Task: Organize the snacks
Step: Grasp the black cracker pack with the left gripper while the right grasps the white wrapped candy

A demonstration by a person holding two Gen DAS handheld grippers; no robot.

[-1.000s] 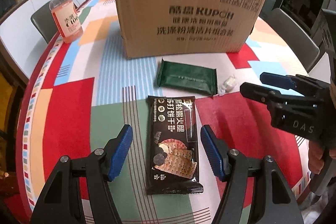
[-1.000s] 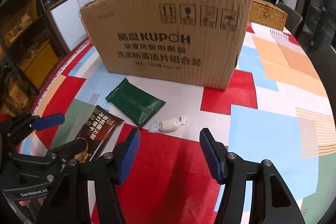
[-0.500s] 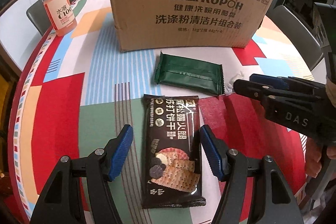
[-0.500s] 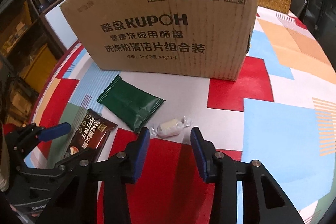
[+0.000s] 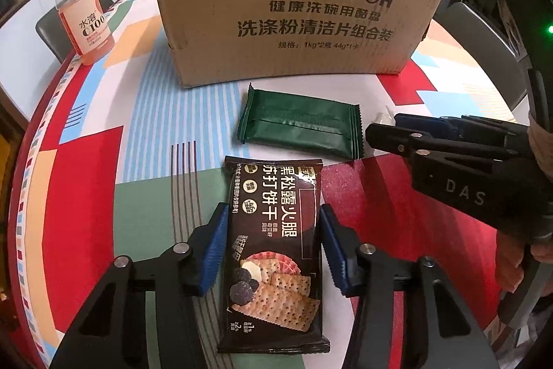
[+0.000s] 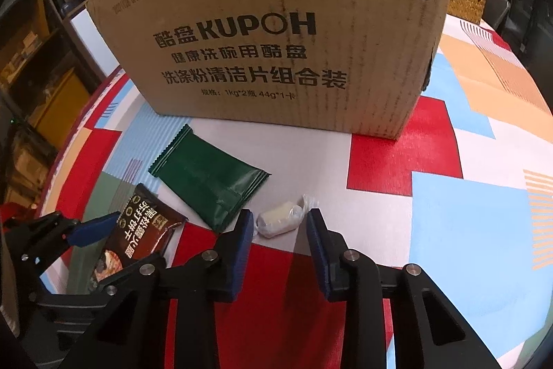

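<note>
A black cracker packet [image 5: 274,251] lies flat on the table, and my left gripper [image 5: 273,248] is open with one blue pad on each side of it. A dark green snack packet [image 5: 300,127] lies beyond it. A small white wrapped candy [image 6: 280,218] lies right of the green packet [image 6: 211,184]. My right gripper [image 6: 278,236] is open with its pads on either side of the candy's near end. The black packet [image 6: 141,230] and left gripper [image 6: 93,229] also show in the right wrist view. A brown cardboard box [image 5: 293,2] stands behind the snacks.
A bottle of orange drink [image 5: 83,12] stands at the far left near the table edge [image 5: 31,140]. The tablecloth [image 6: 466,223] has coloured patches. The right gripper [image 5: 397,130] reaches in from the right of the left wrist view. A wicker basket [image 6: 466,0] sits behind the box [image 6: 276,33].
Both grippers have moved forward and down. The left pads now flank the black packet and have narrowed. The right pads have narrowed and now flank the candy.
</note>
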